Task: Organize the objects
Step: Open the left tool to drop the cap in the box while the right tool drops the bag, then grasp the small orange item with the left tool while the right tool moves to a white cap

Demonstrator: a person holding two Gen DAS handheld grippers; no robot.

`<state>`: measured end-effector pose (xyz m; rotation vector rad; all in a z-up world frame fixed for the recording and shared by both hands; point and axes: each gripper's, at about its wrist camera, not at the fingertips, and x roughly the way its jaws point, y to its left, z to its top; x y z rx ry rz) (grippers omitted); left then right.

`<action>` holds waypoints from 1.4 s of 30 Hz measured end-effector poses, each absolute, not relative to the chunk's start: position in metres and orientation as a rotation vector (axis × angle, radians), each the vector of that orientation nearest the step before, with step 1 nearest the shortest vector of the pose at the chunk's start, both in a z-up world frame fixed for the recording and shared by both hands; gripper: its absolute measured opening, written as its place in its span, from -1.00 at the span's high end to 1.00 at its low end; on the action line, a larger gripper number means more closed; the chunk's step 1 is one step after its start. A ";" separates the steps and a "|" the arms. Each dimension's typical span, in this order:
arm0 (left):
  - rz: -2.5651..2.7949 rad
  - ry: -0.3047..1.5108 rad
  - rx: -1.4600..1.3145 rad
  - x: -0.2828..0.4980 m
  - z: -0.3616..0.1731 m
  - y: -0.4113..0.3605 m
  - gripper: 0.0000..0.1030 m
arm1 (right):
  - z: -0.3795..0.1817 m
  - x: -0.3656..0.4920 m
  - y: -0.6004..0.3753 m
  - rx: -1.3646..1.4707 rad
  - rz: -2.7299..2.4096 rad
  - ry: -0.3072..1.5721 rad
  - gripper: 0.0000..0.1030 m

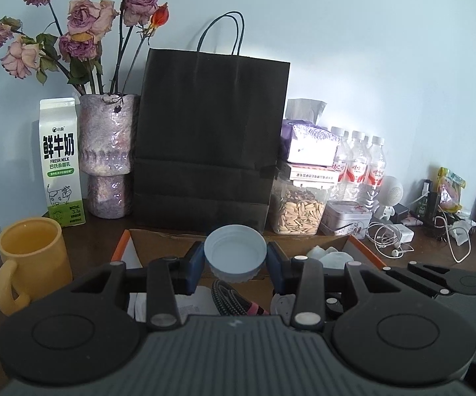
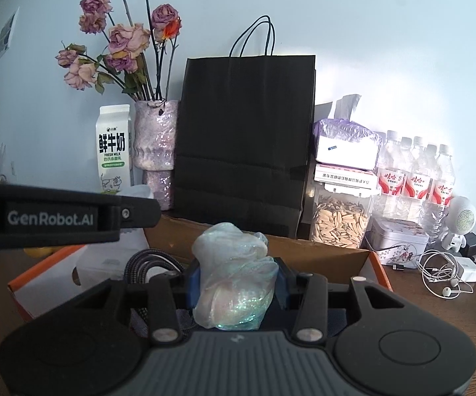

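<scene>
The left hand-held gripper clamps a white ribbed plastic lid, hollow side facing the camera, above the open cardboard box directly beneath. The right hand-held gripper squeezes a crumpled, iridescent plastic bag above the same box; both look equally near.

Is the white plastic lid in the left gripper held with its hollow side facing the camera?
Yes, the white plastic lid shows its hollow inside to the camera, clamped between the left gripper fingers.
</scene>
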<state>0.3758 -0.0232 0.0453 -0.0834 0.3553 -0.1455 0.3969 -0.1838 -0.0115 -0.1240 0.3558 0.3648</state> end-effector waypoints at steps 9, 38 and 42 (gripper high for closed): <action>-0.075 0.364 -0.089 0.376 0.045 -0.015 -1.00 | -0.009 0.394 -0.187 -0.114 0.337 0.358 -1.00; -0.012 0.387 -0.149 0.369 0.046 0.000 -1.00 | -0.011 0.389 -0.194 -0.107 0.333 0.379 -1.00; 0.026 0.370 -0.140 0.353 0.052 -0.002 -1.00 | -0.003 0.374 -0.202 -0.125 0.353 0.366 -1.00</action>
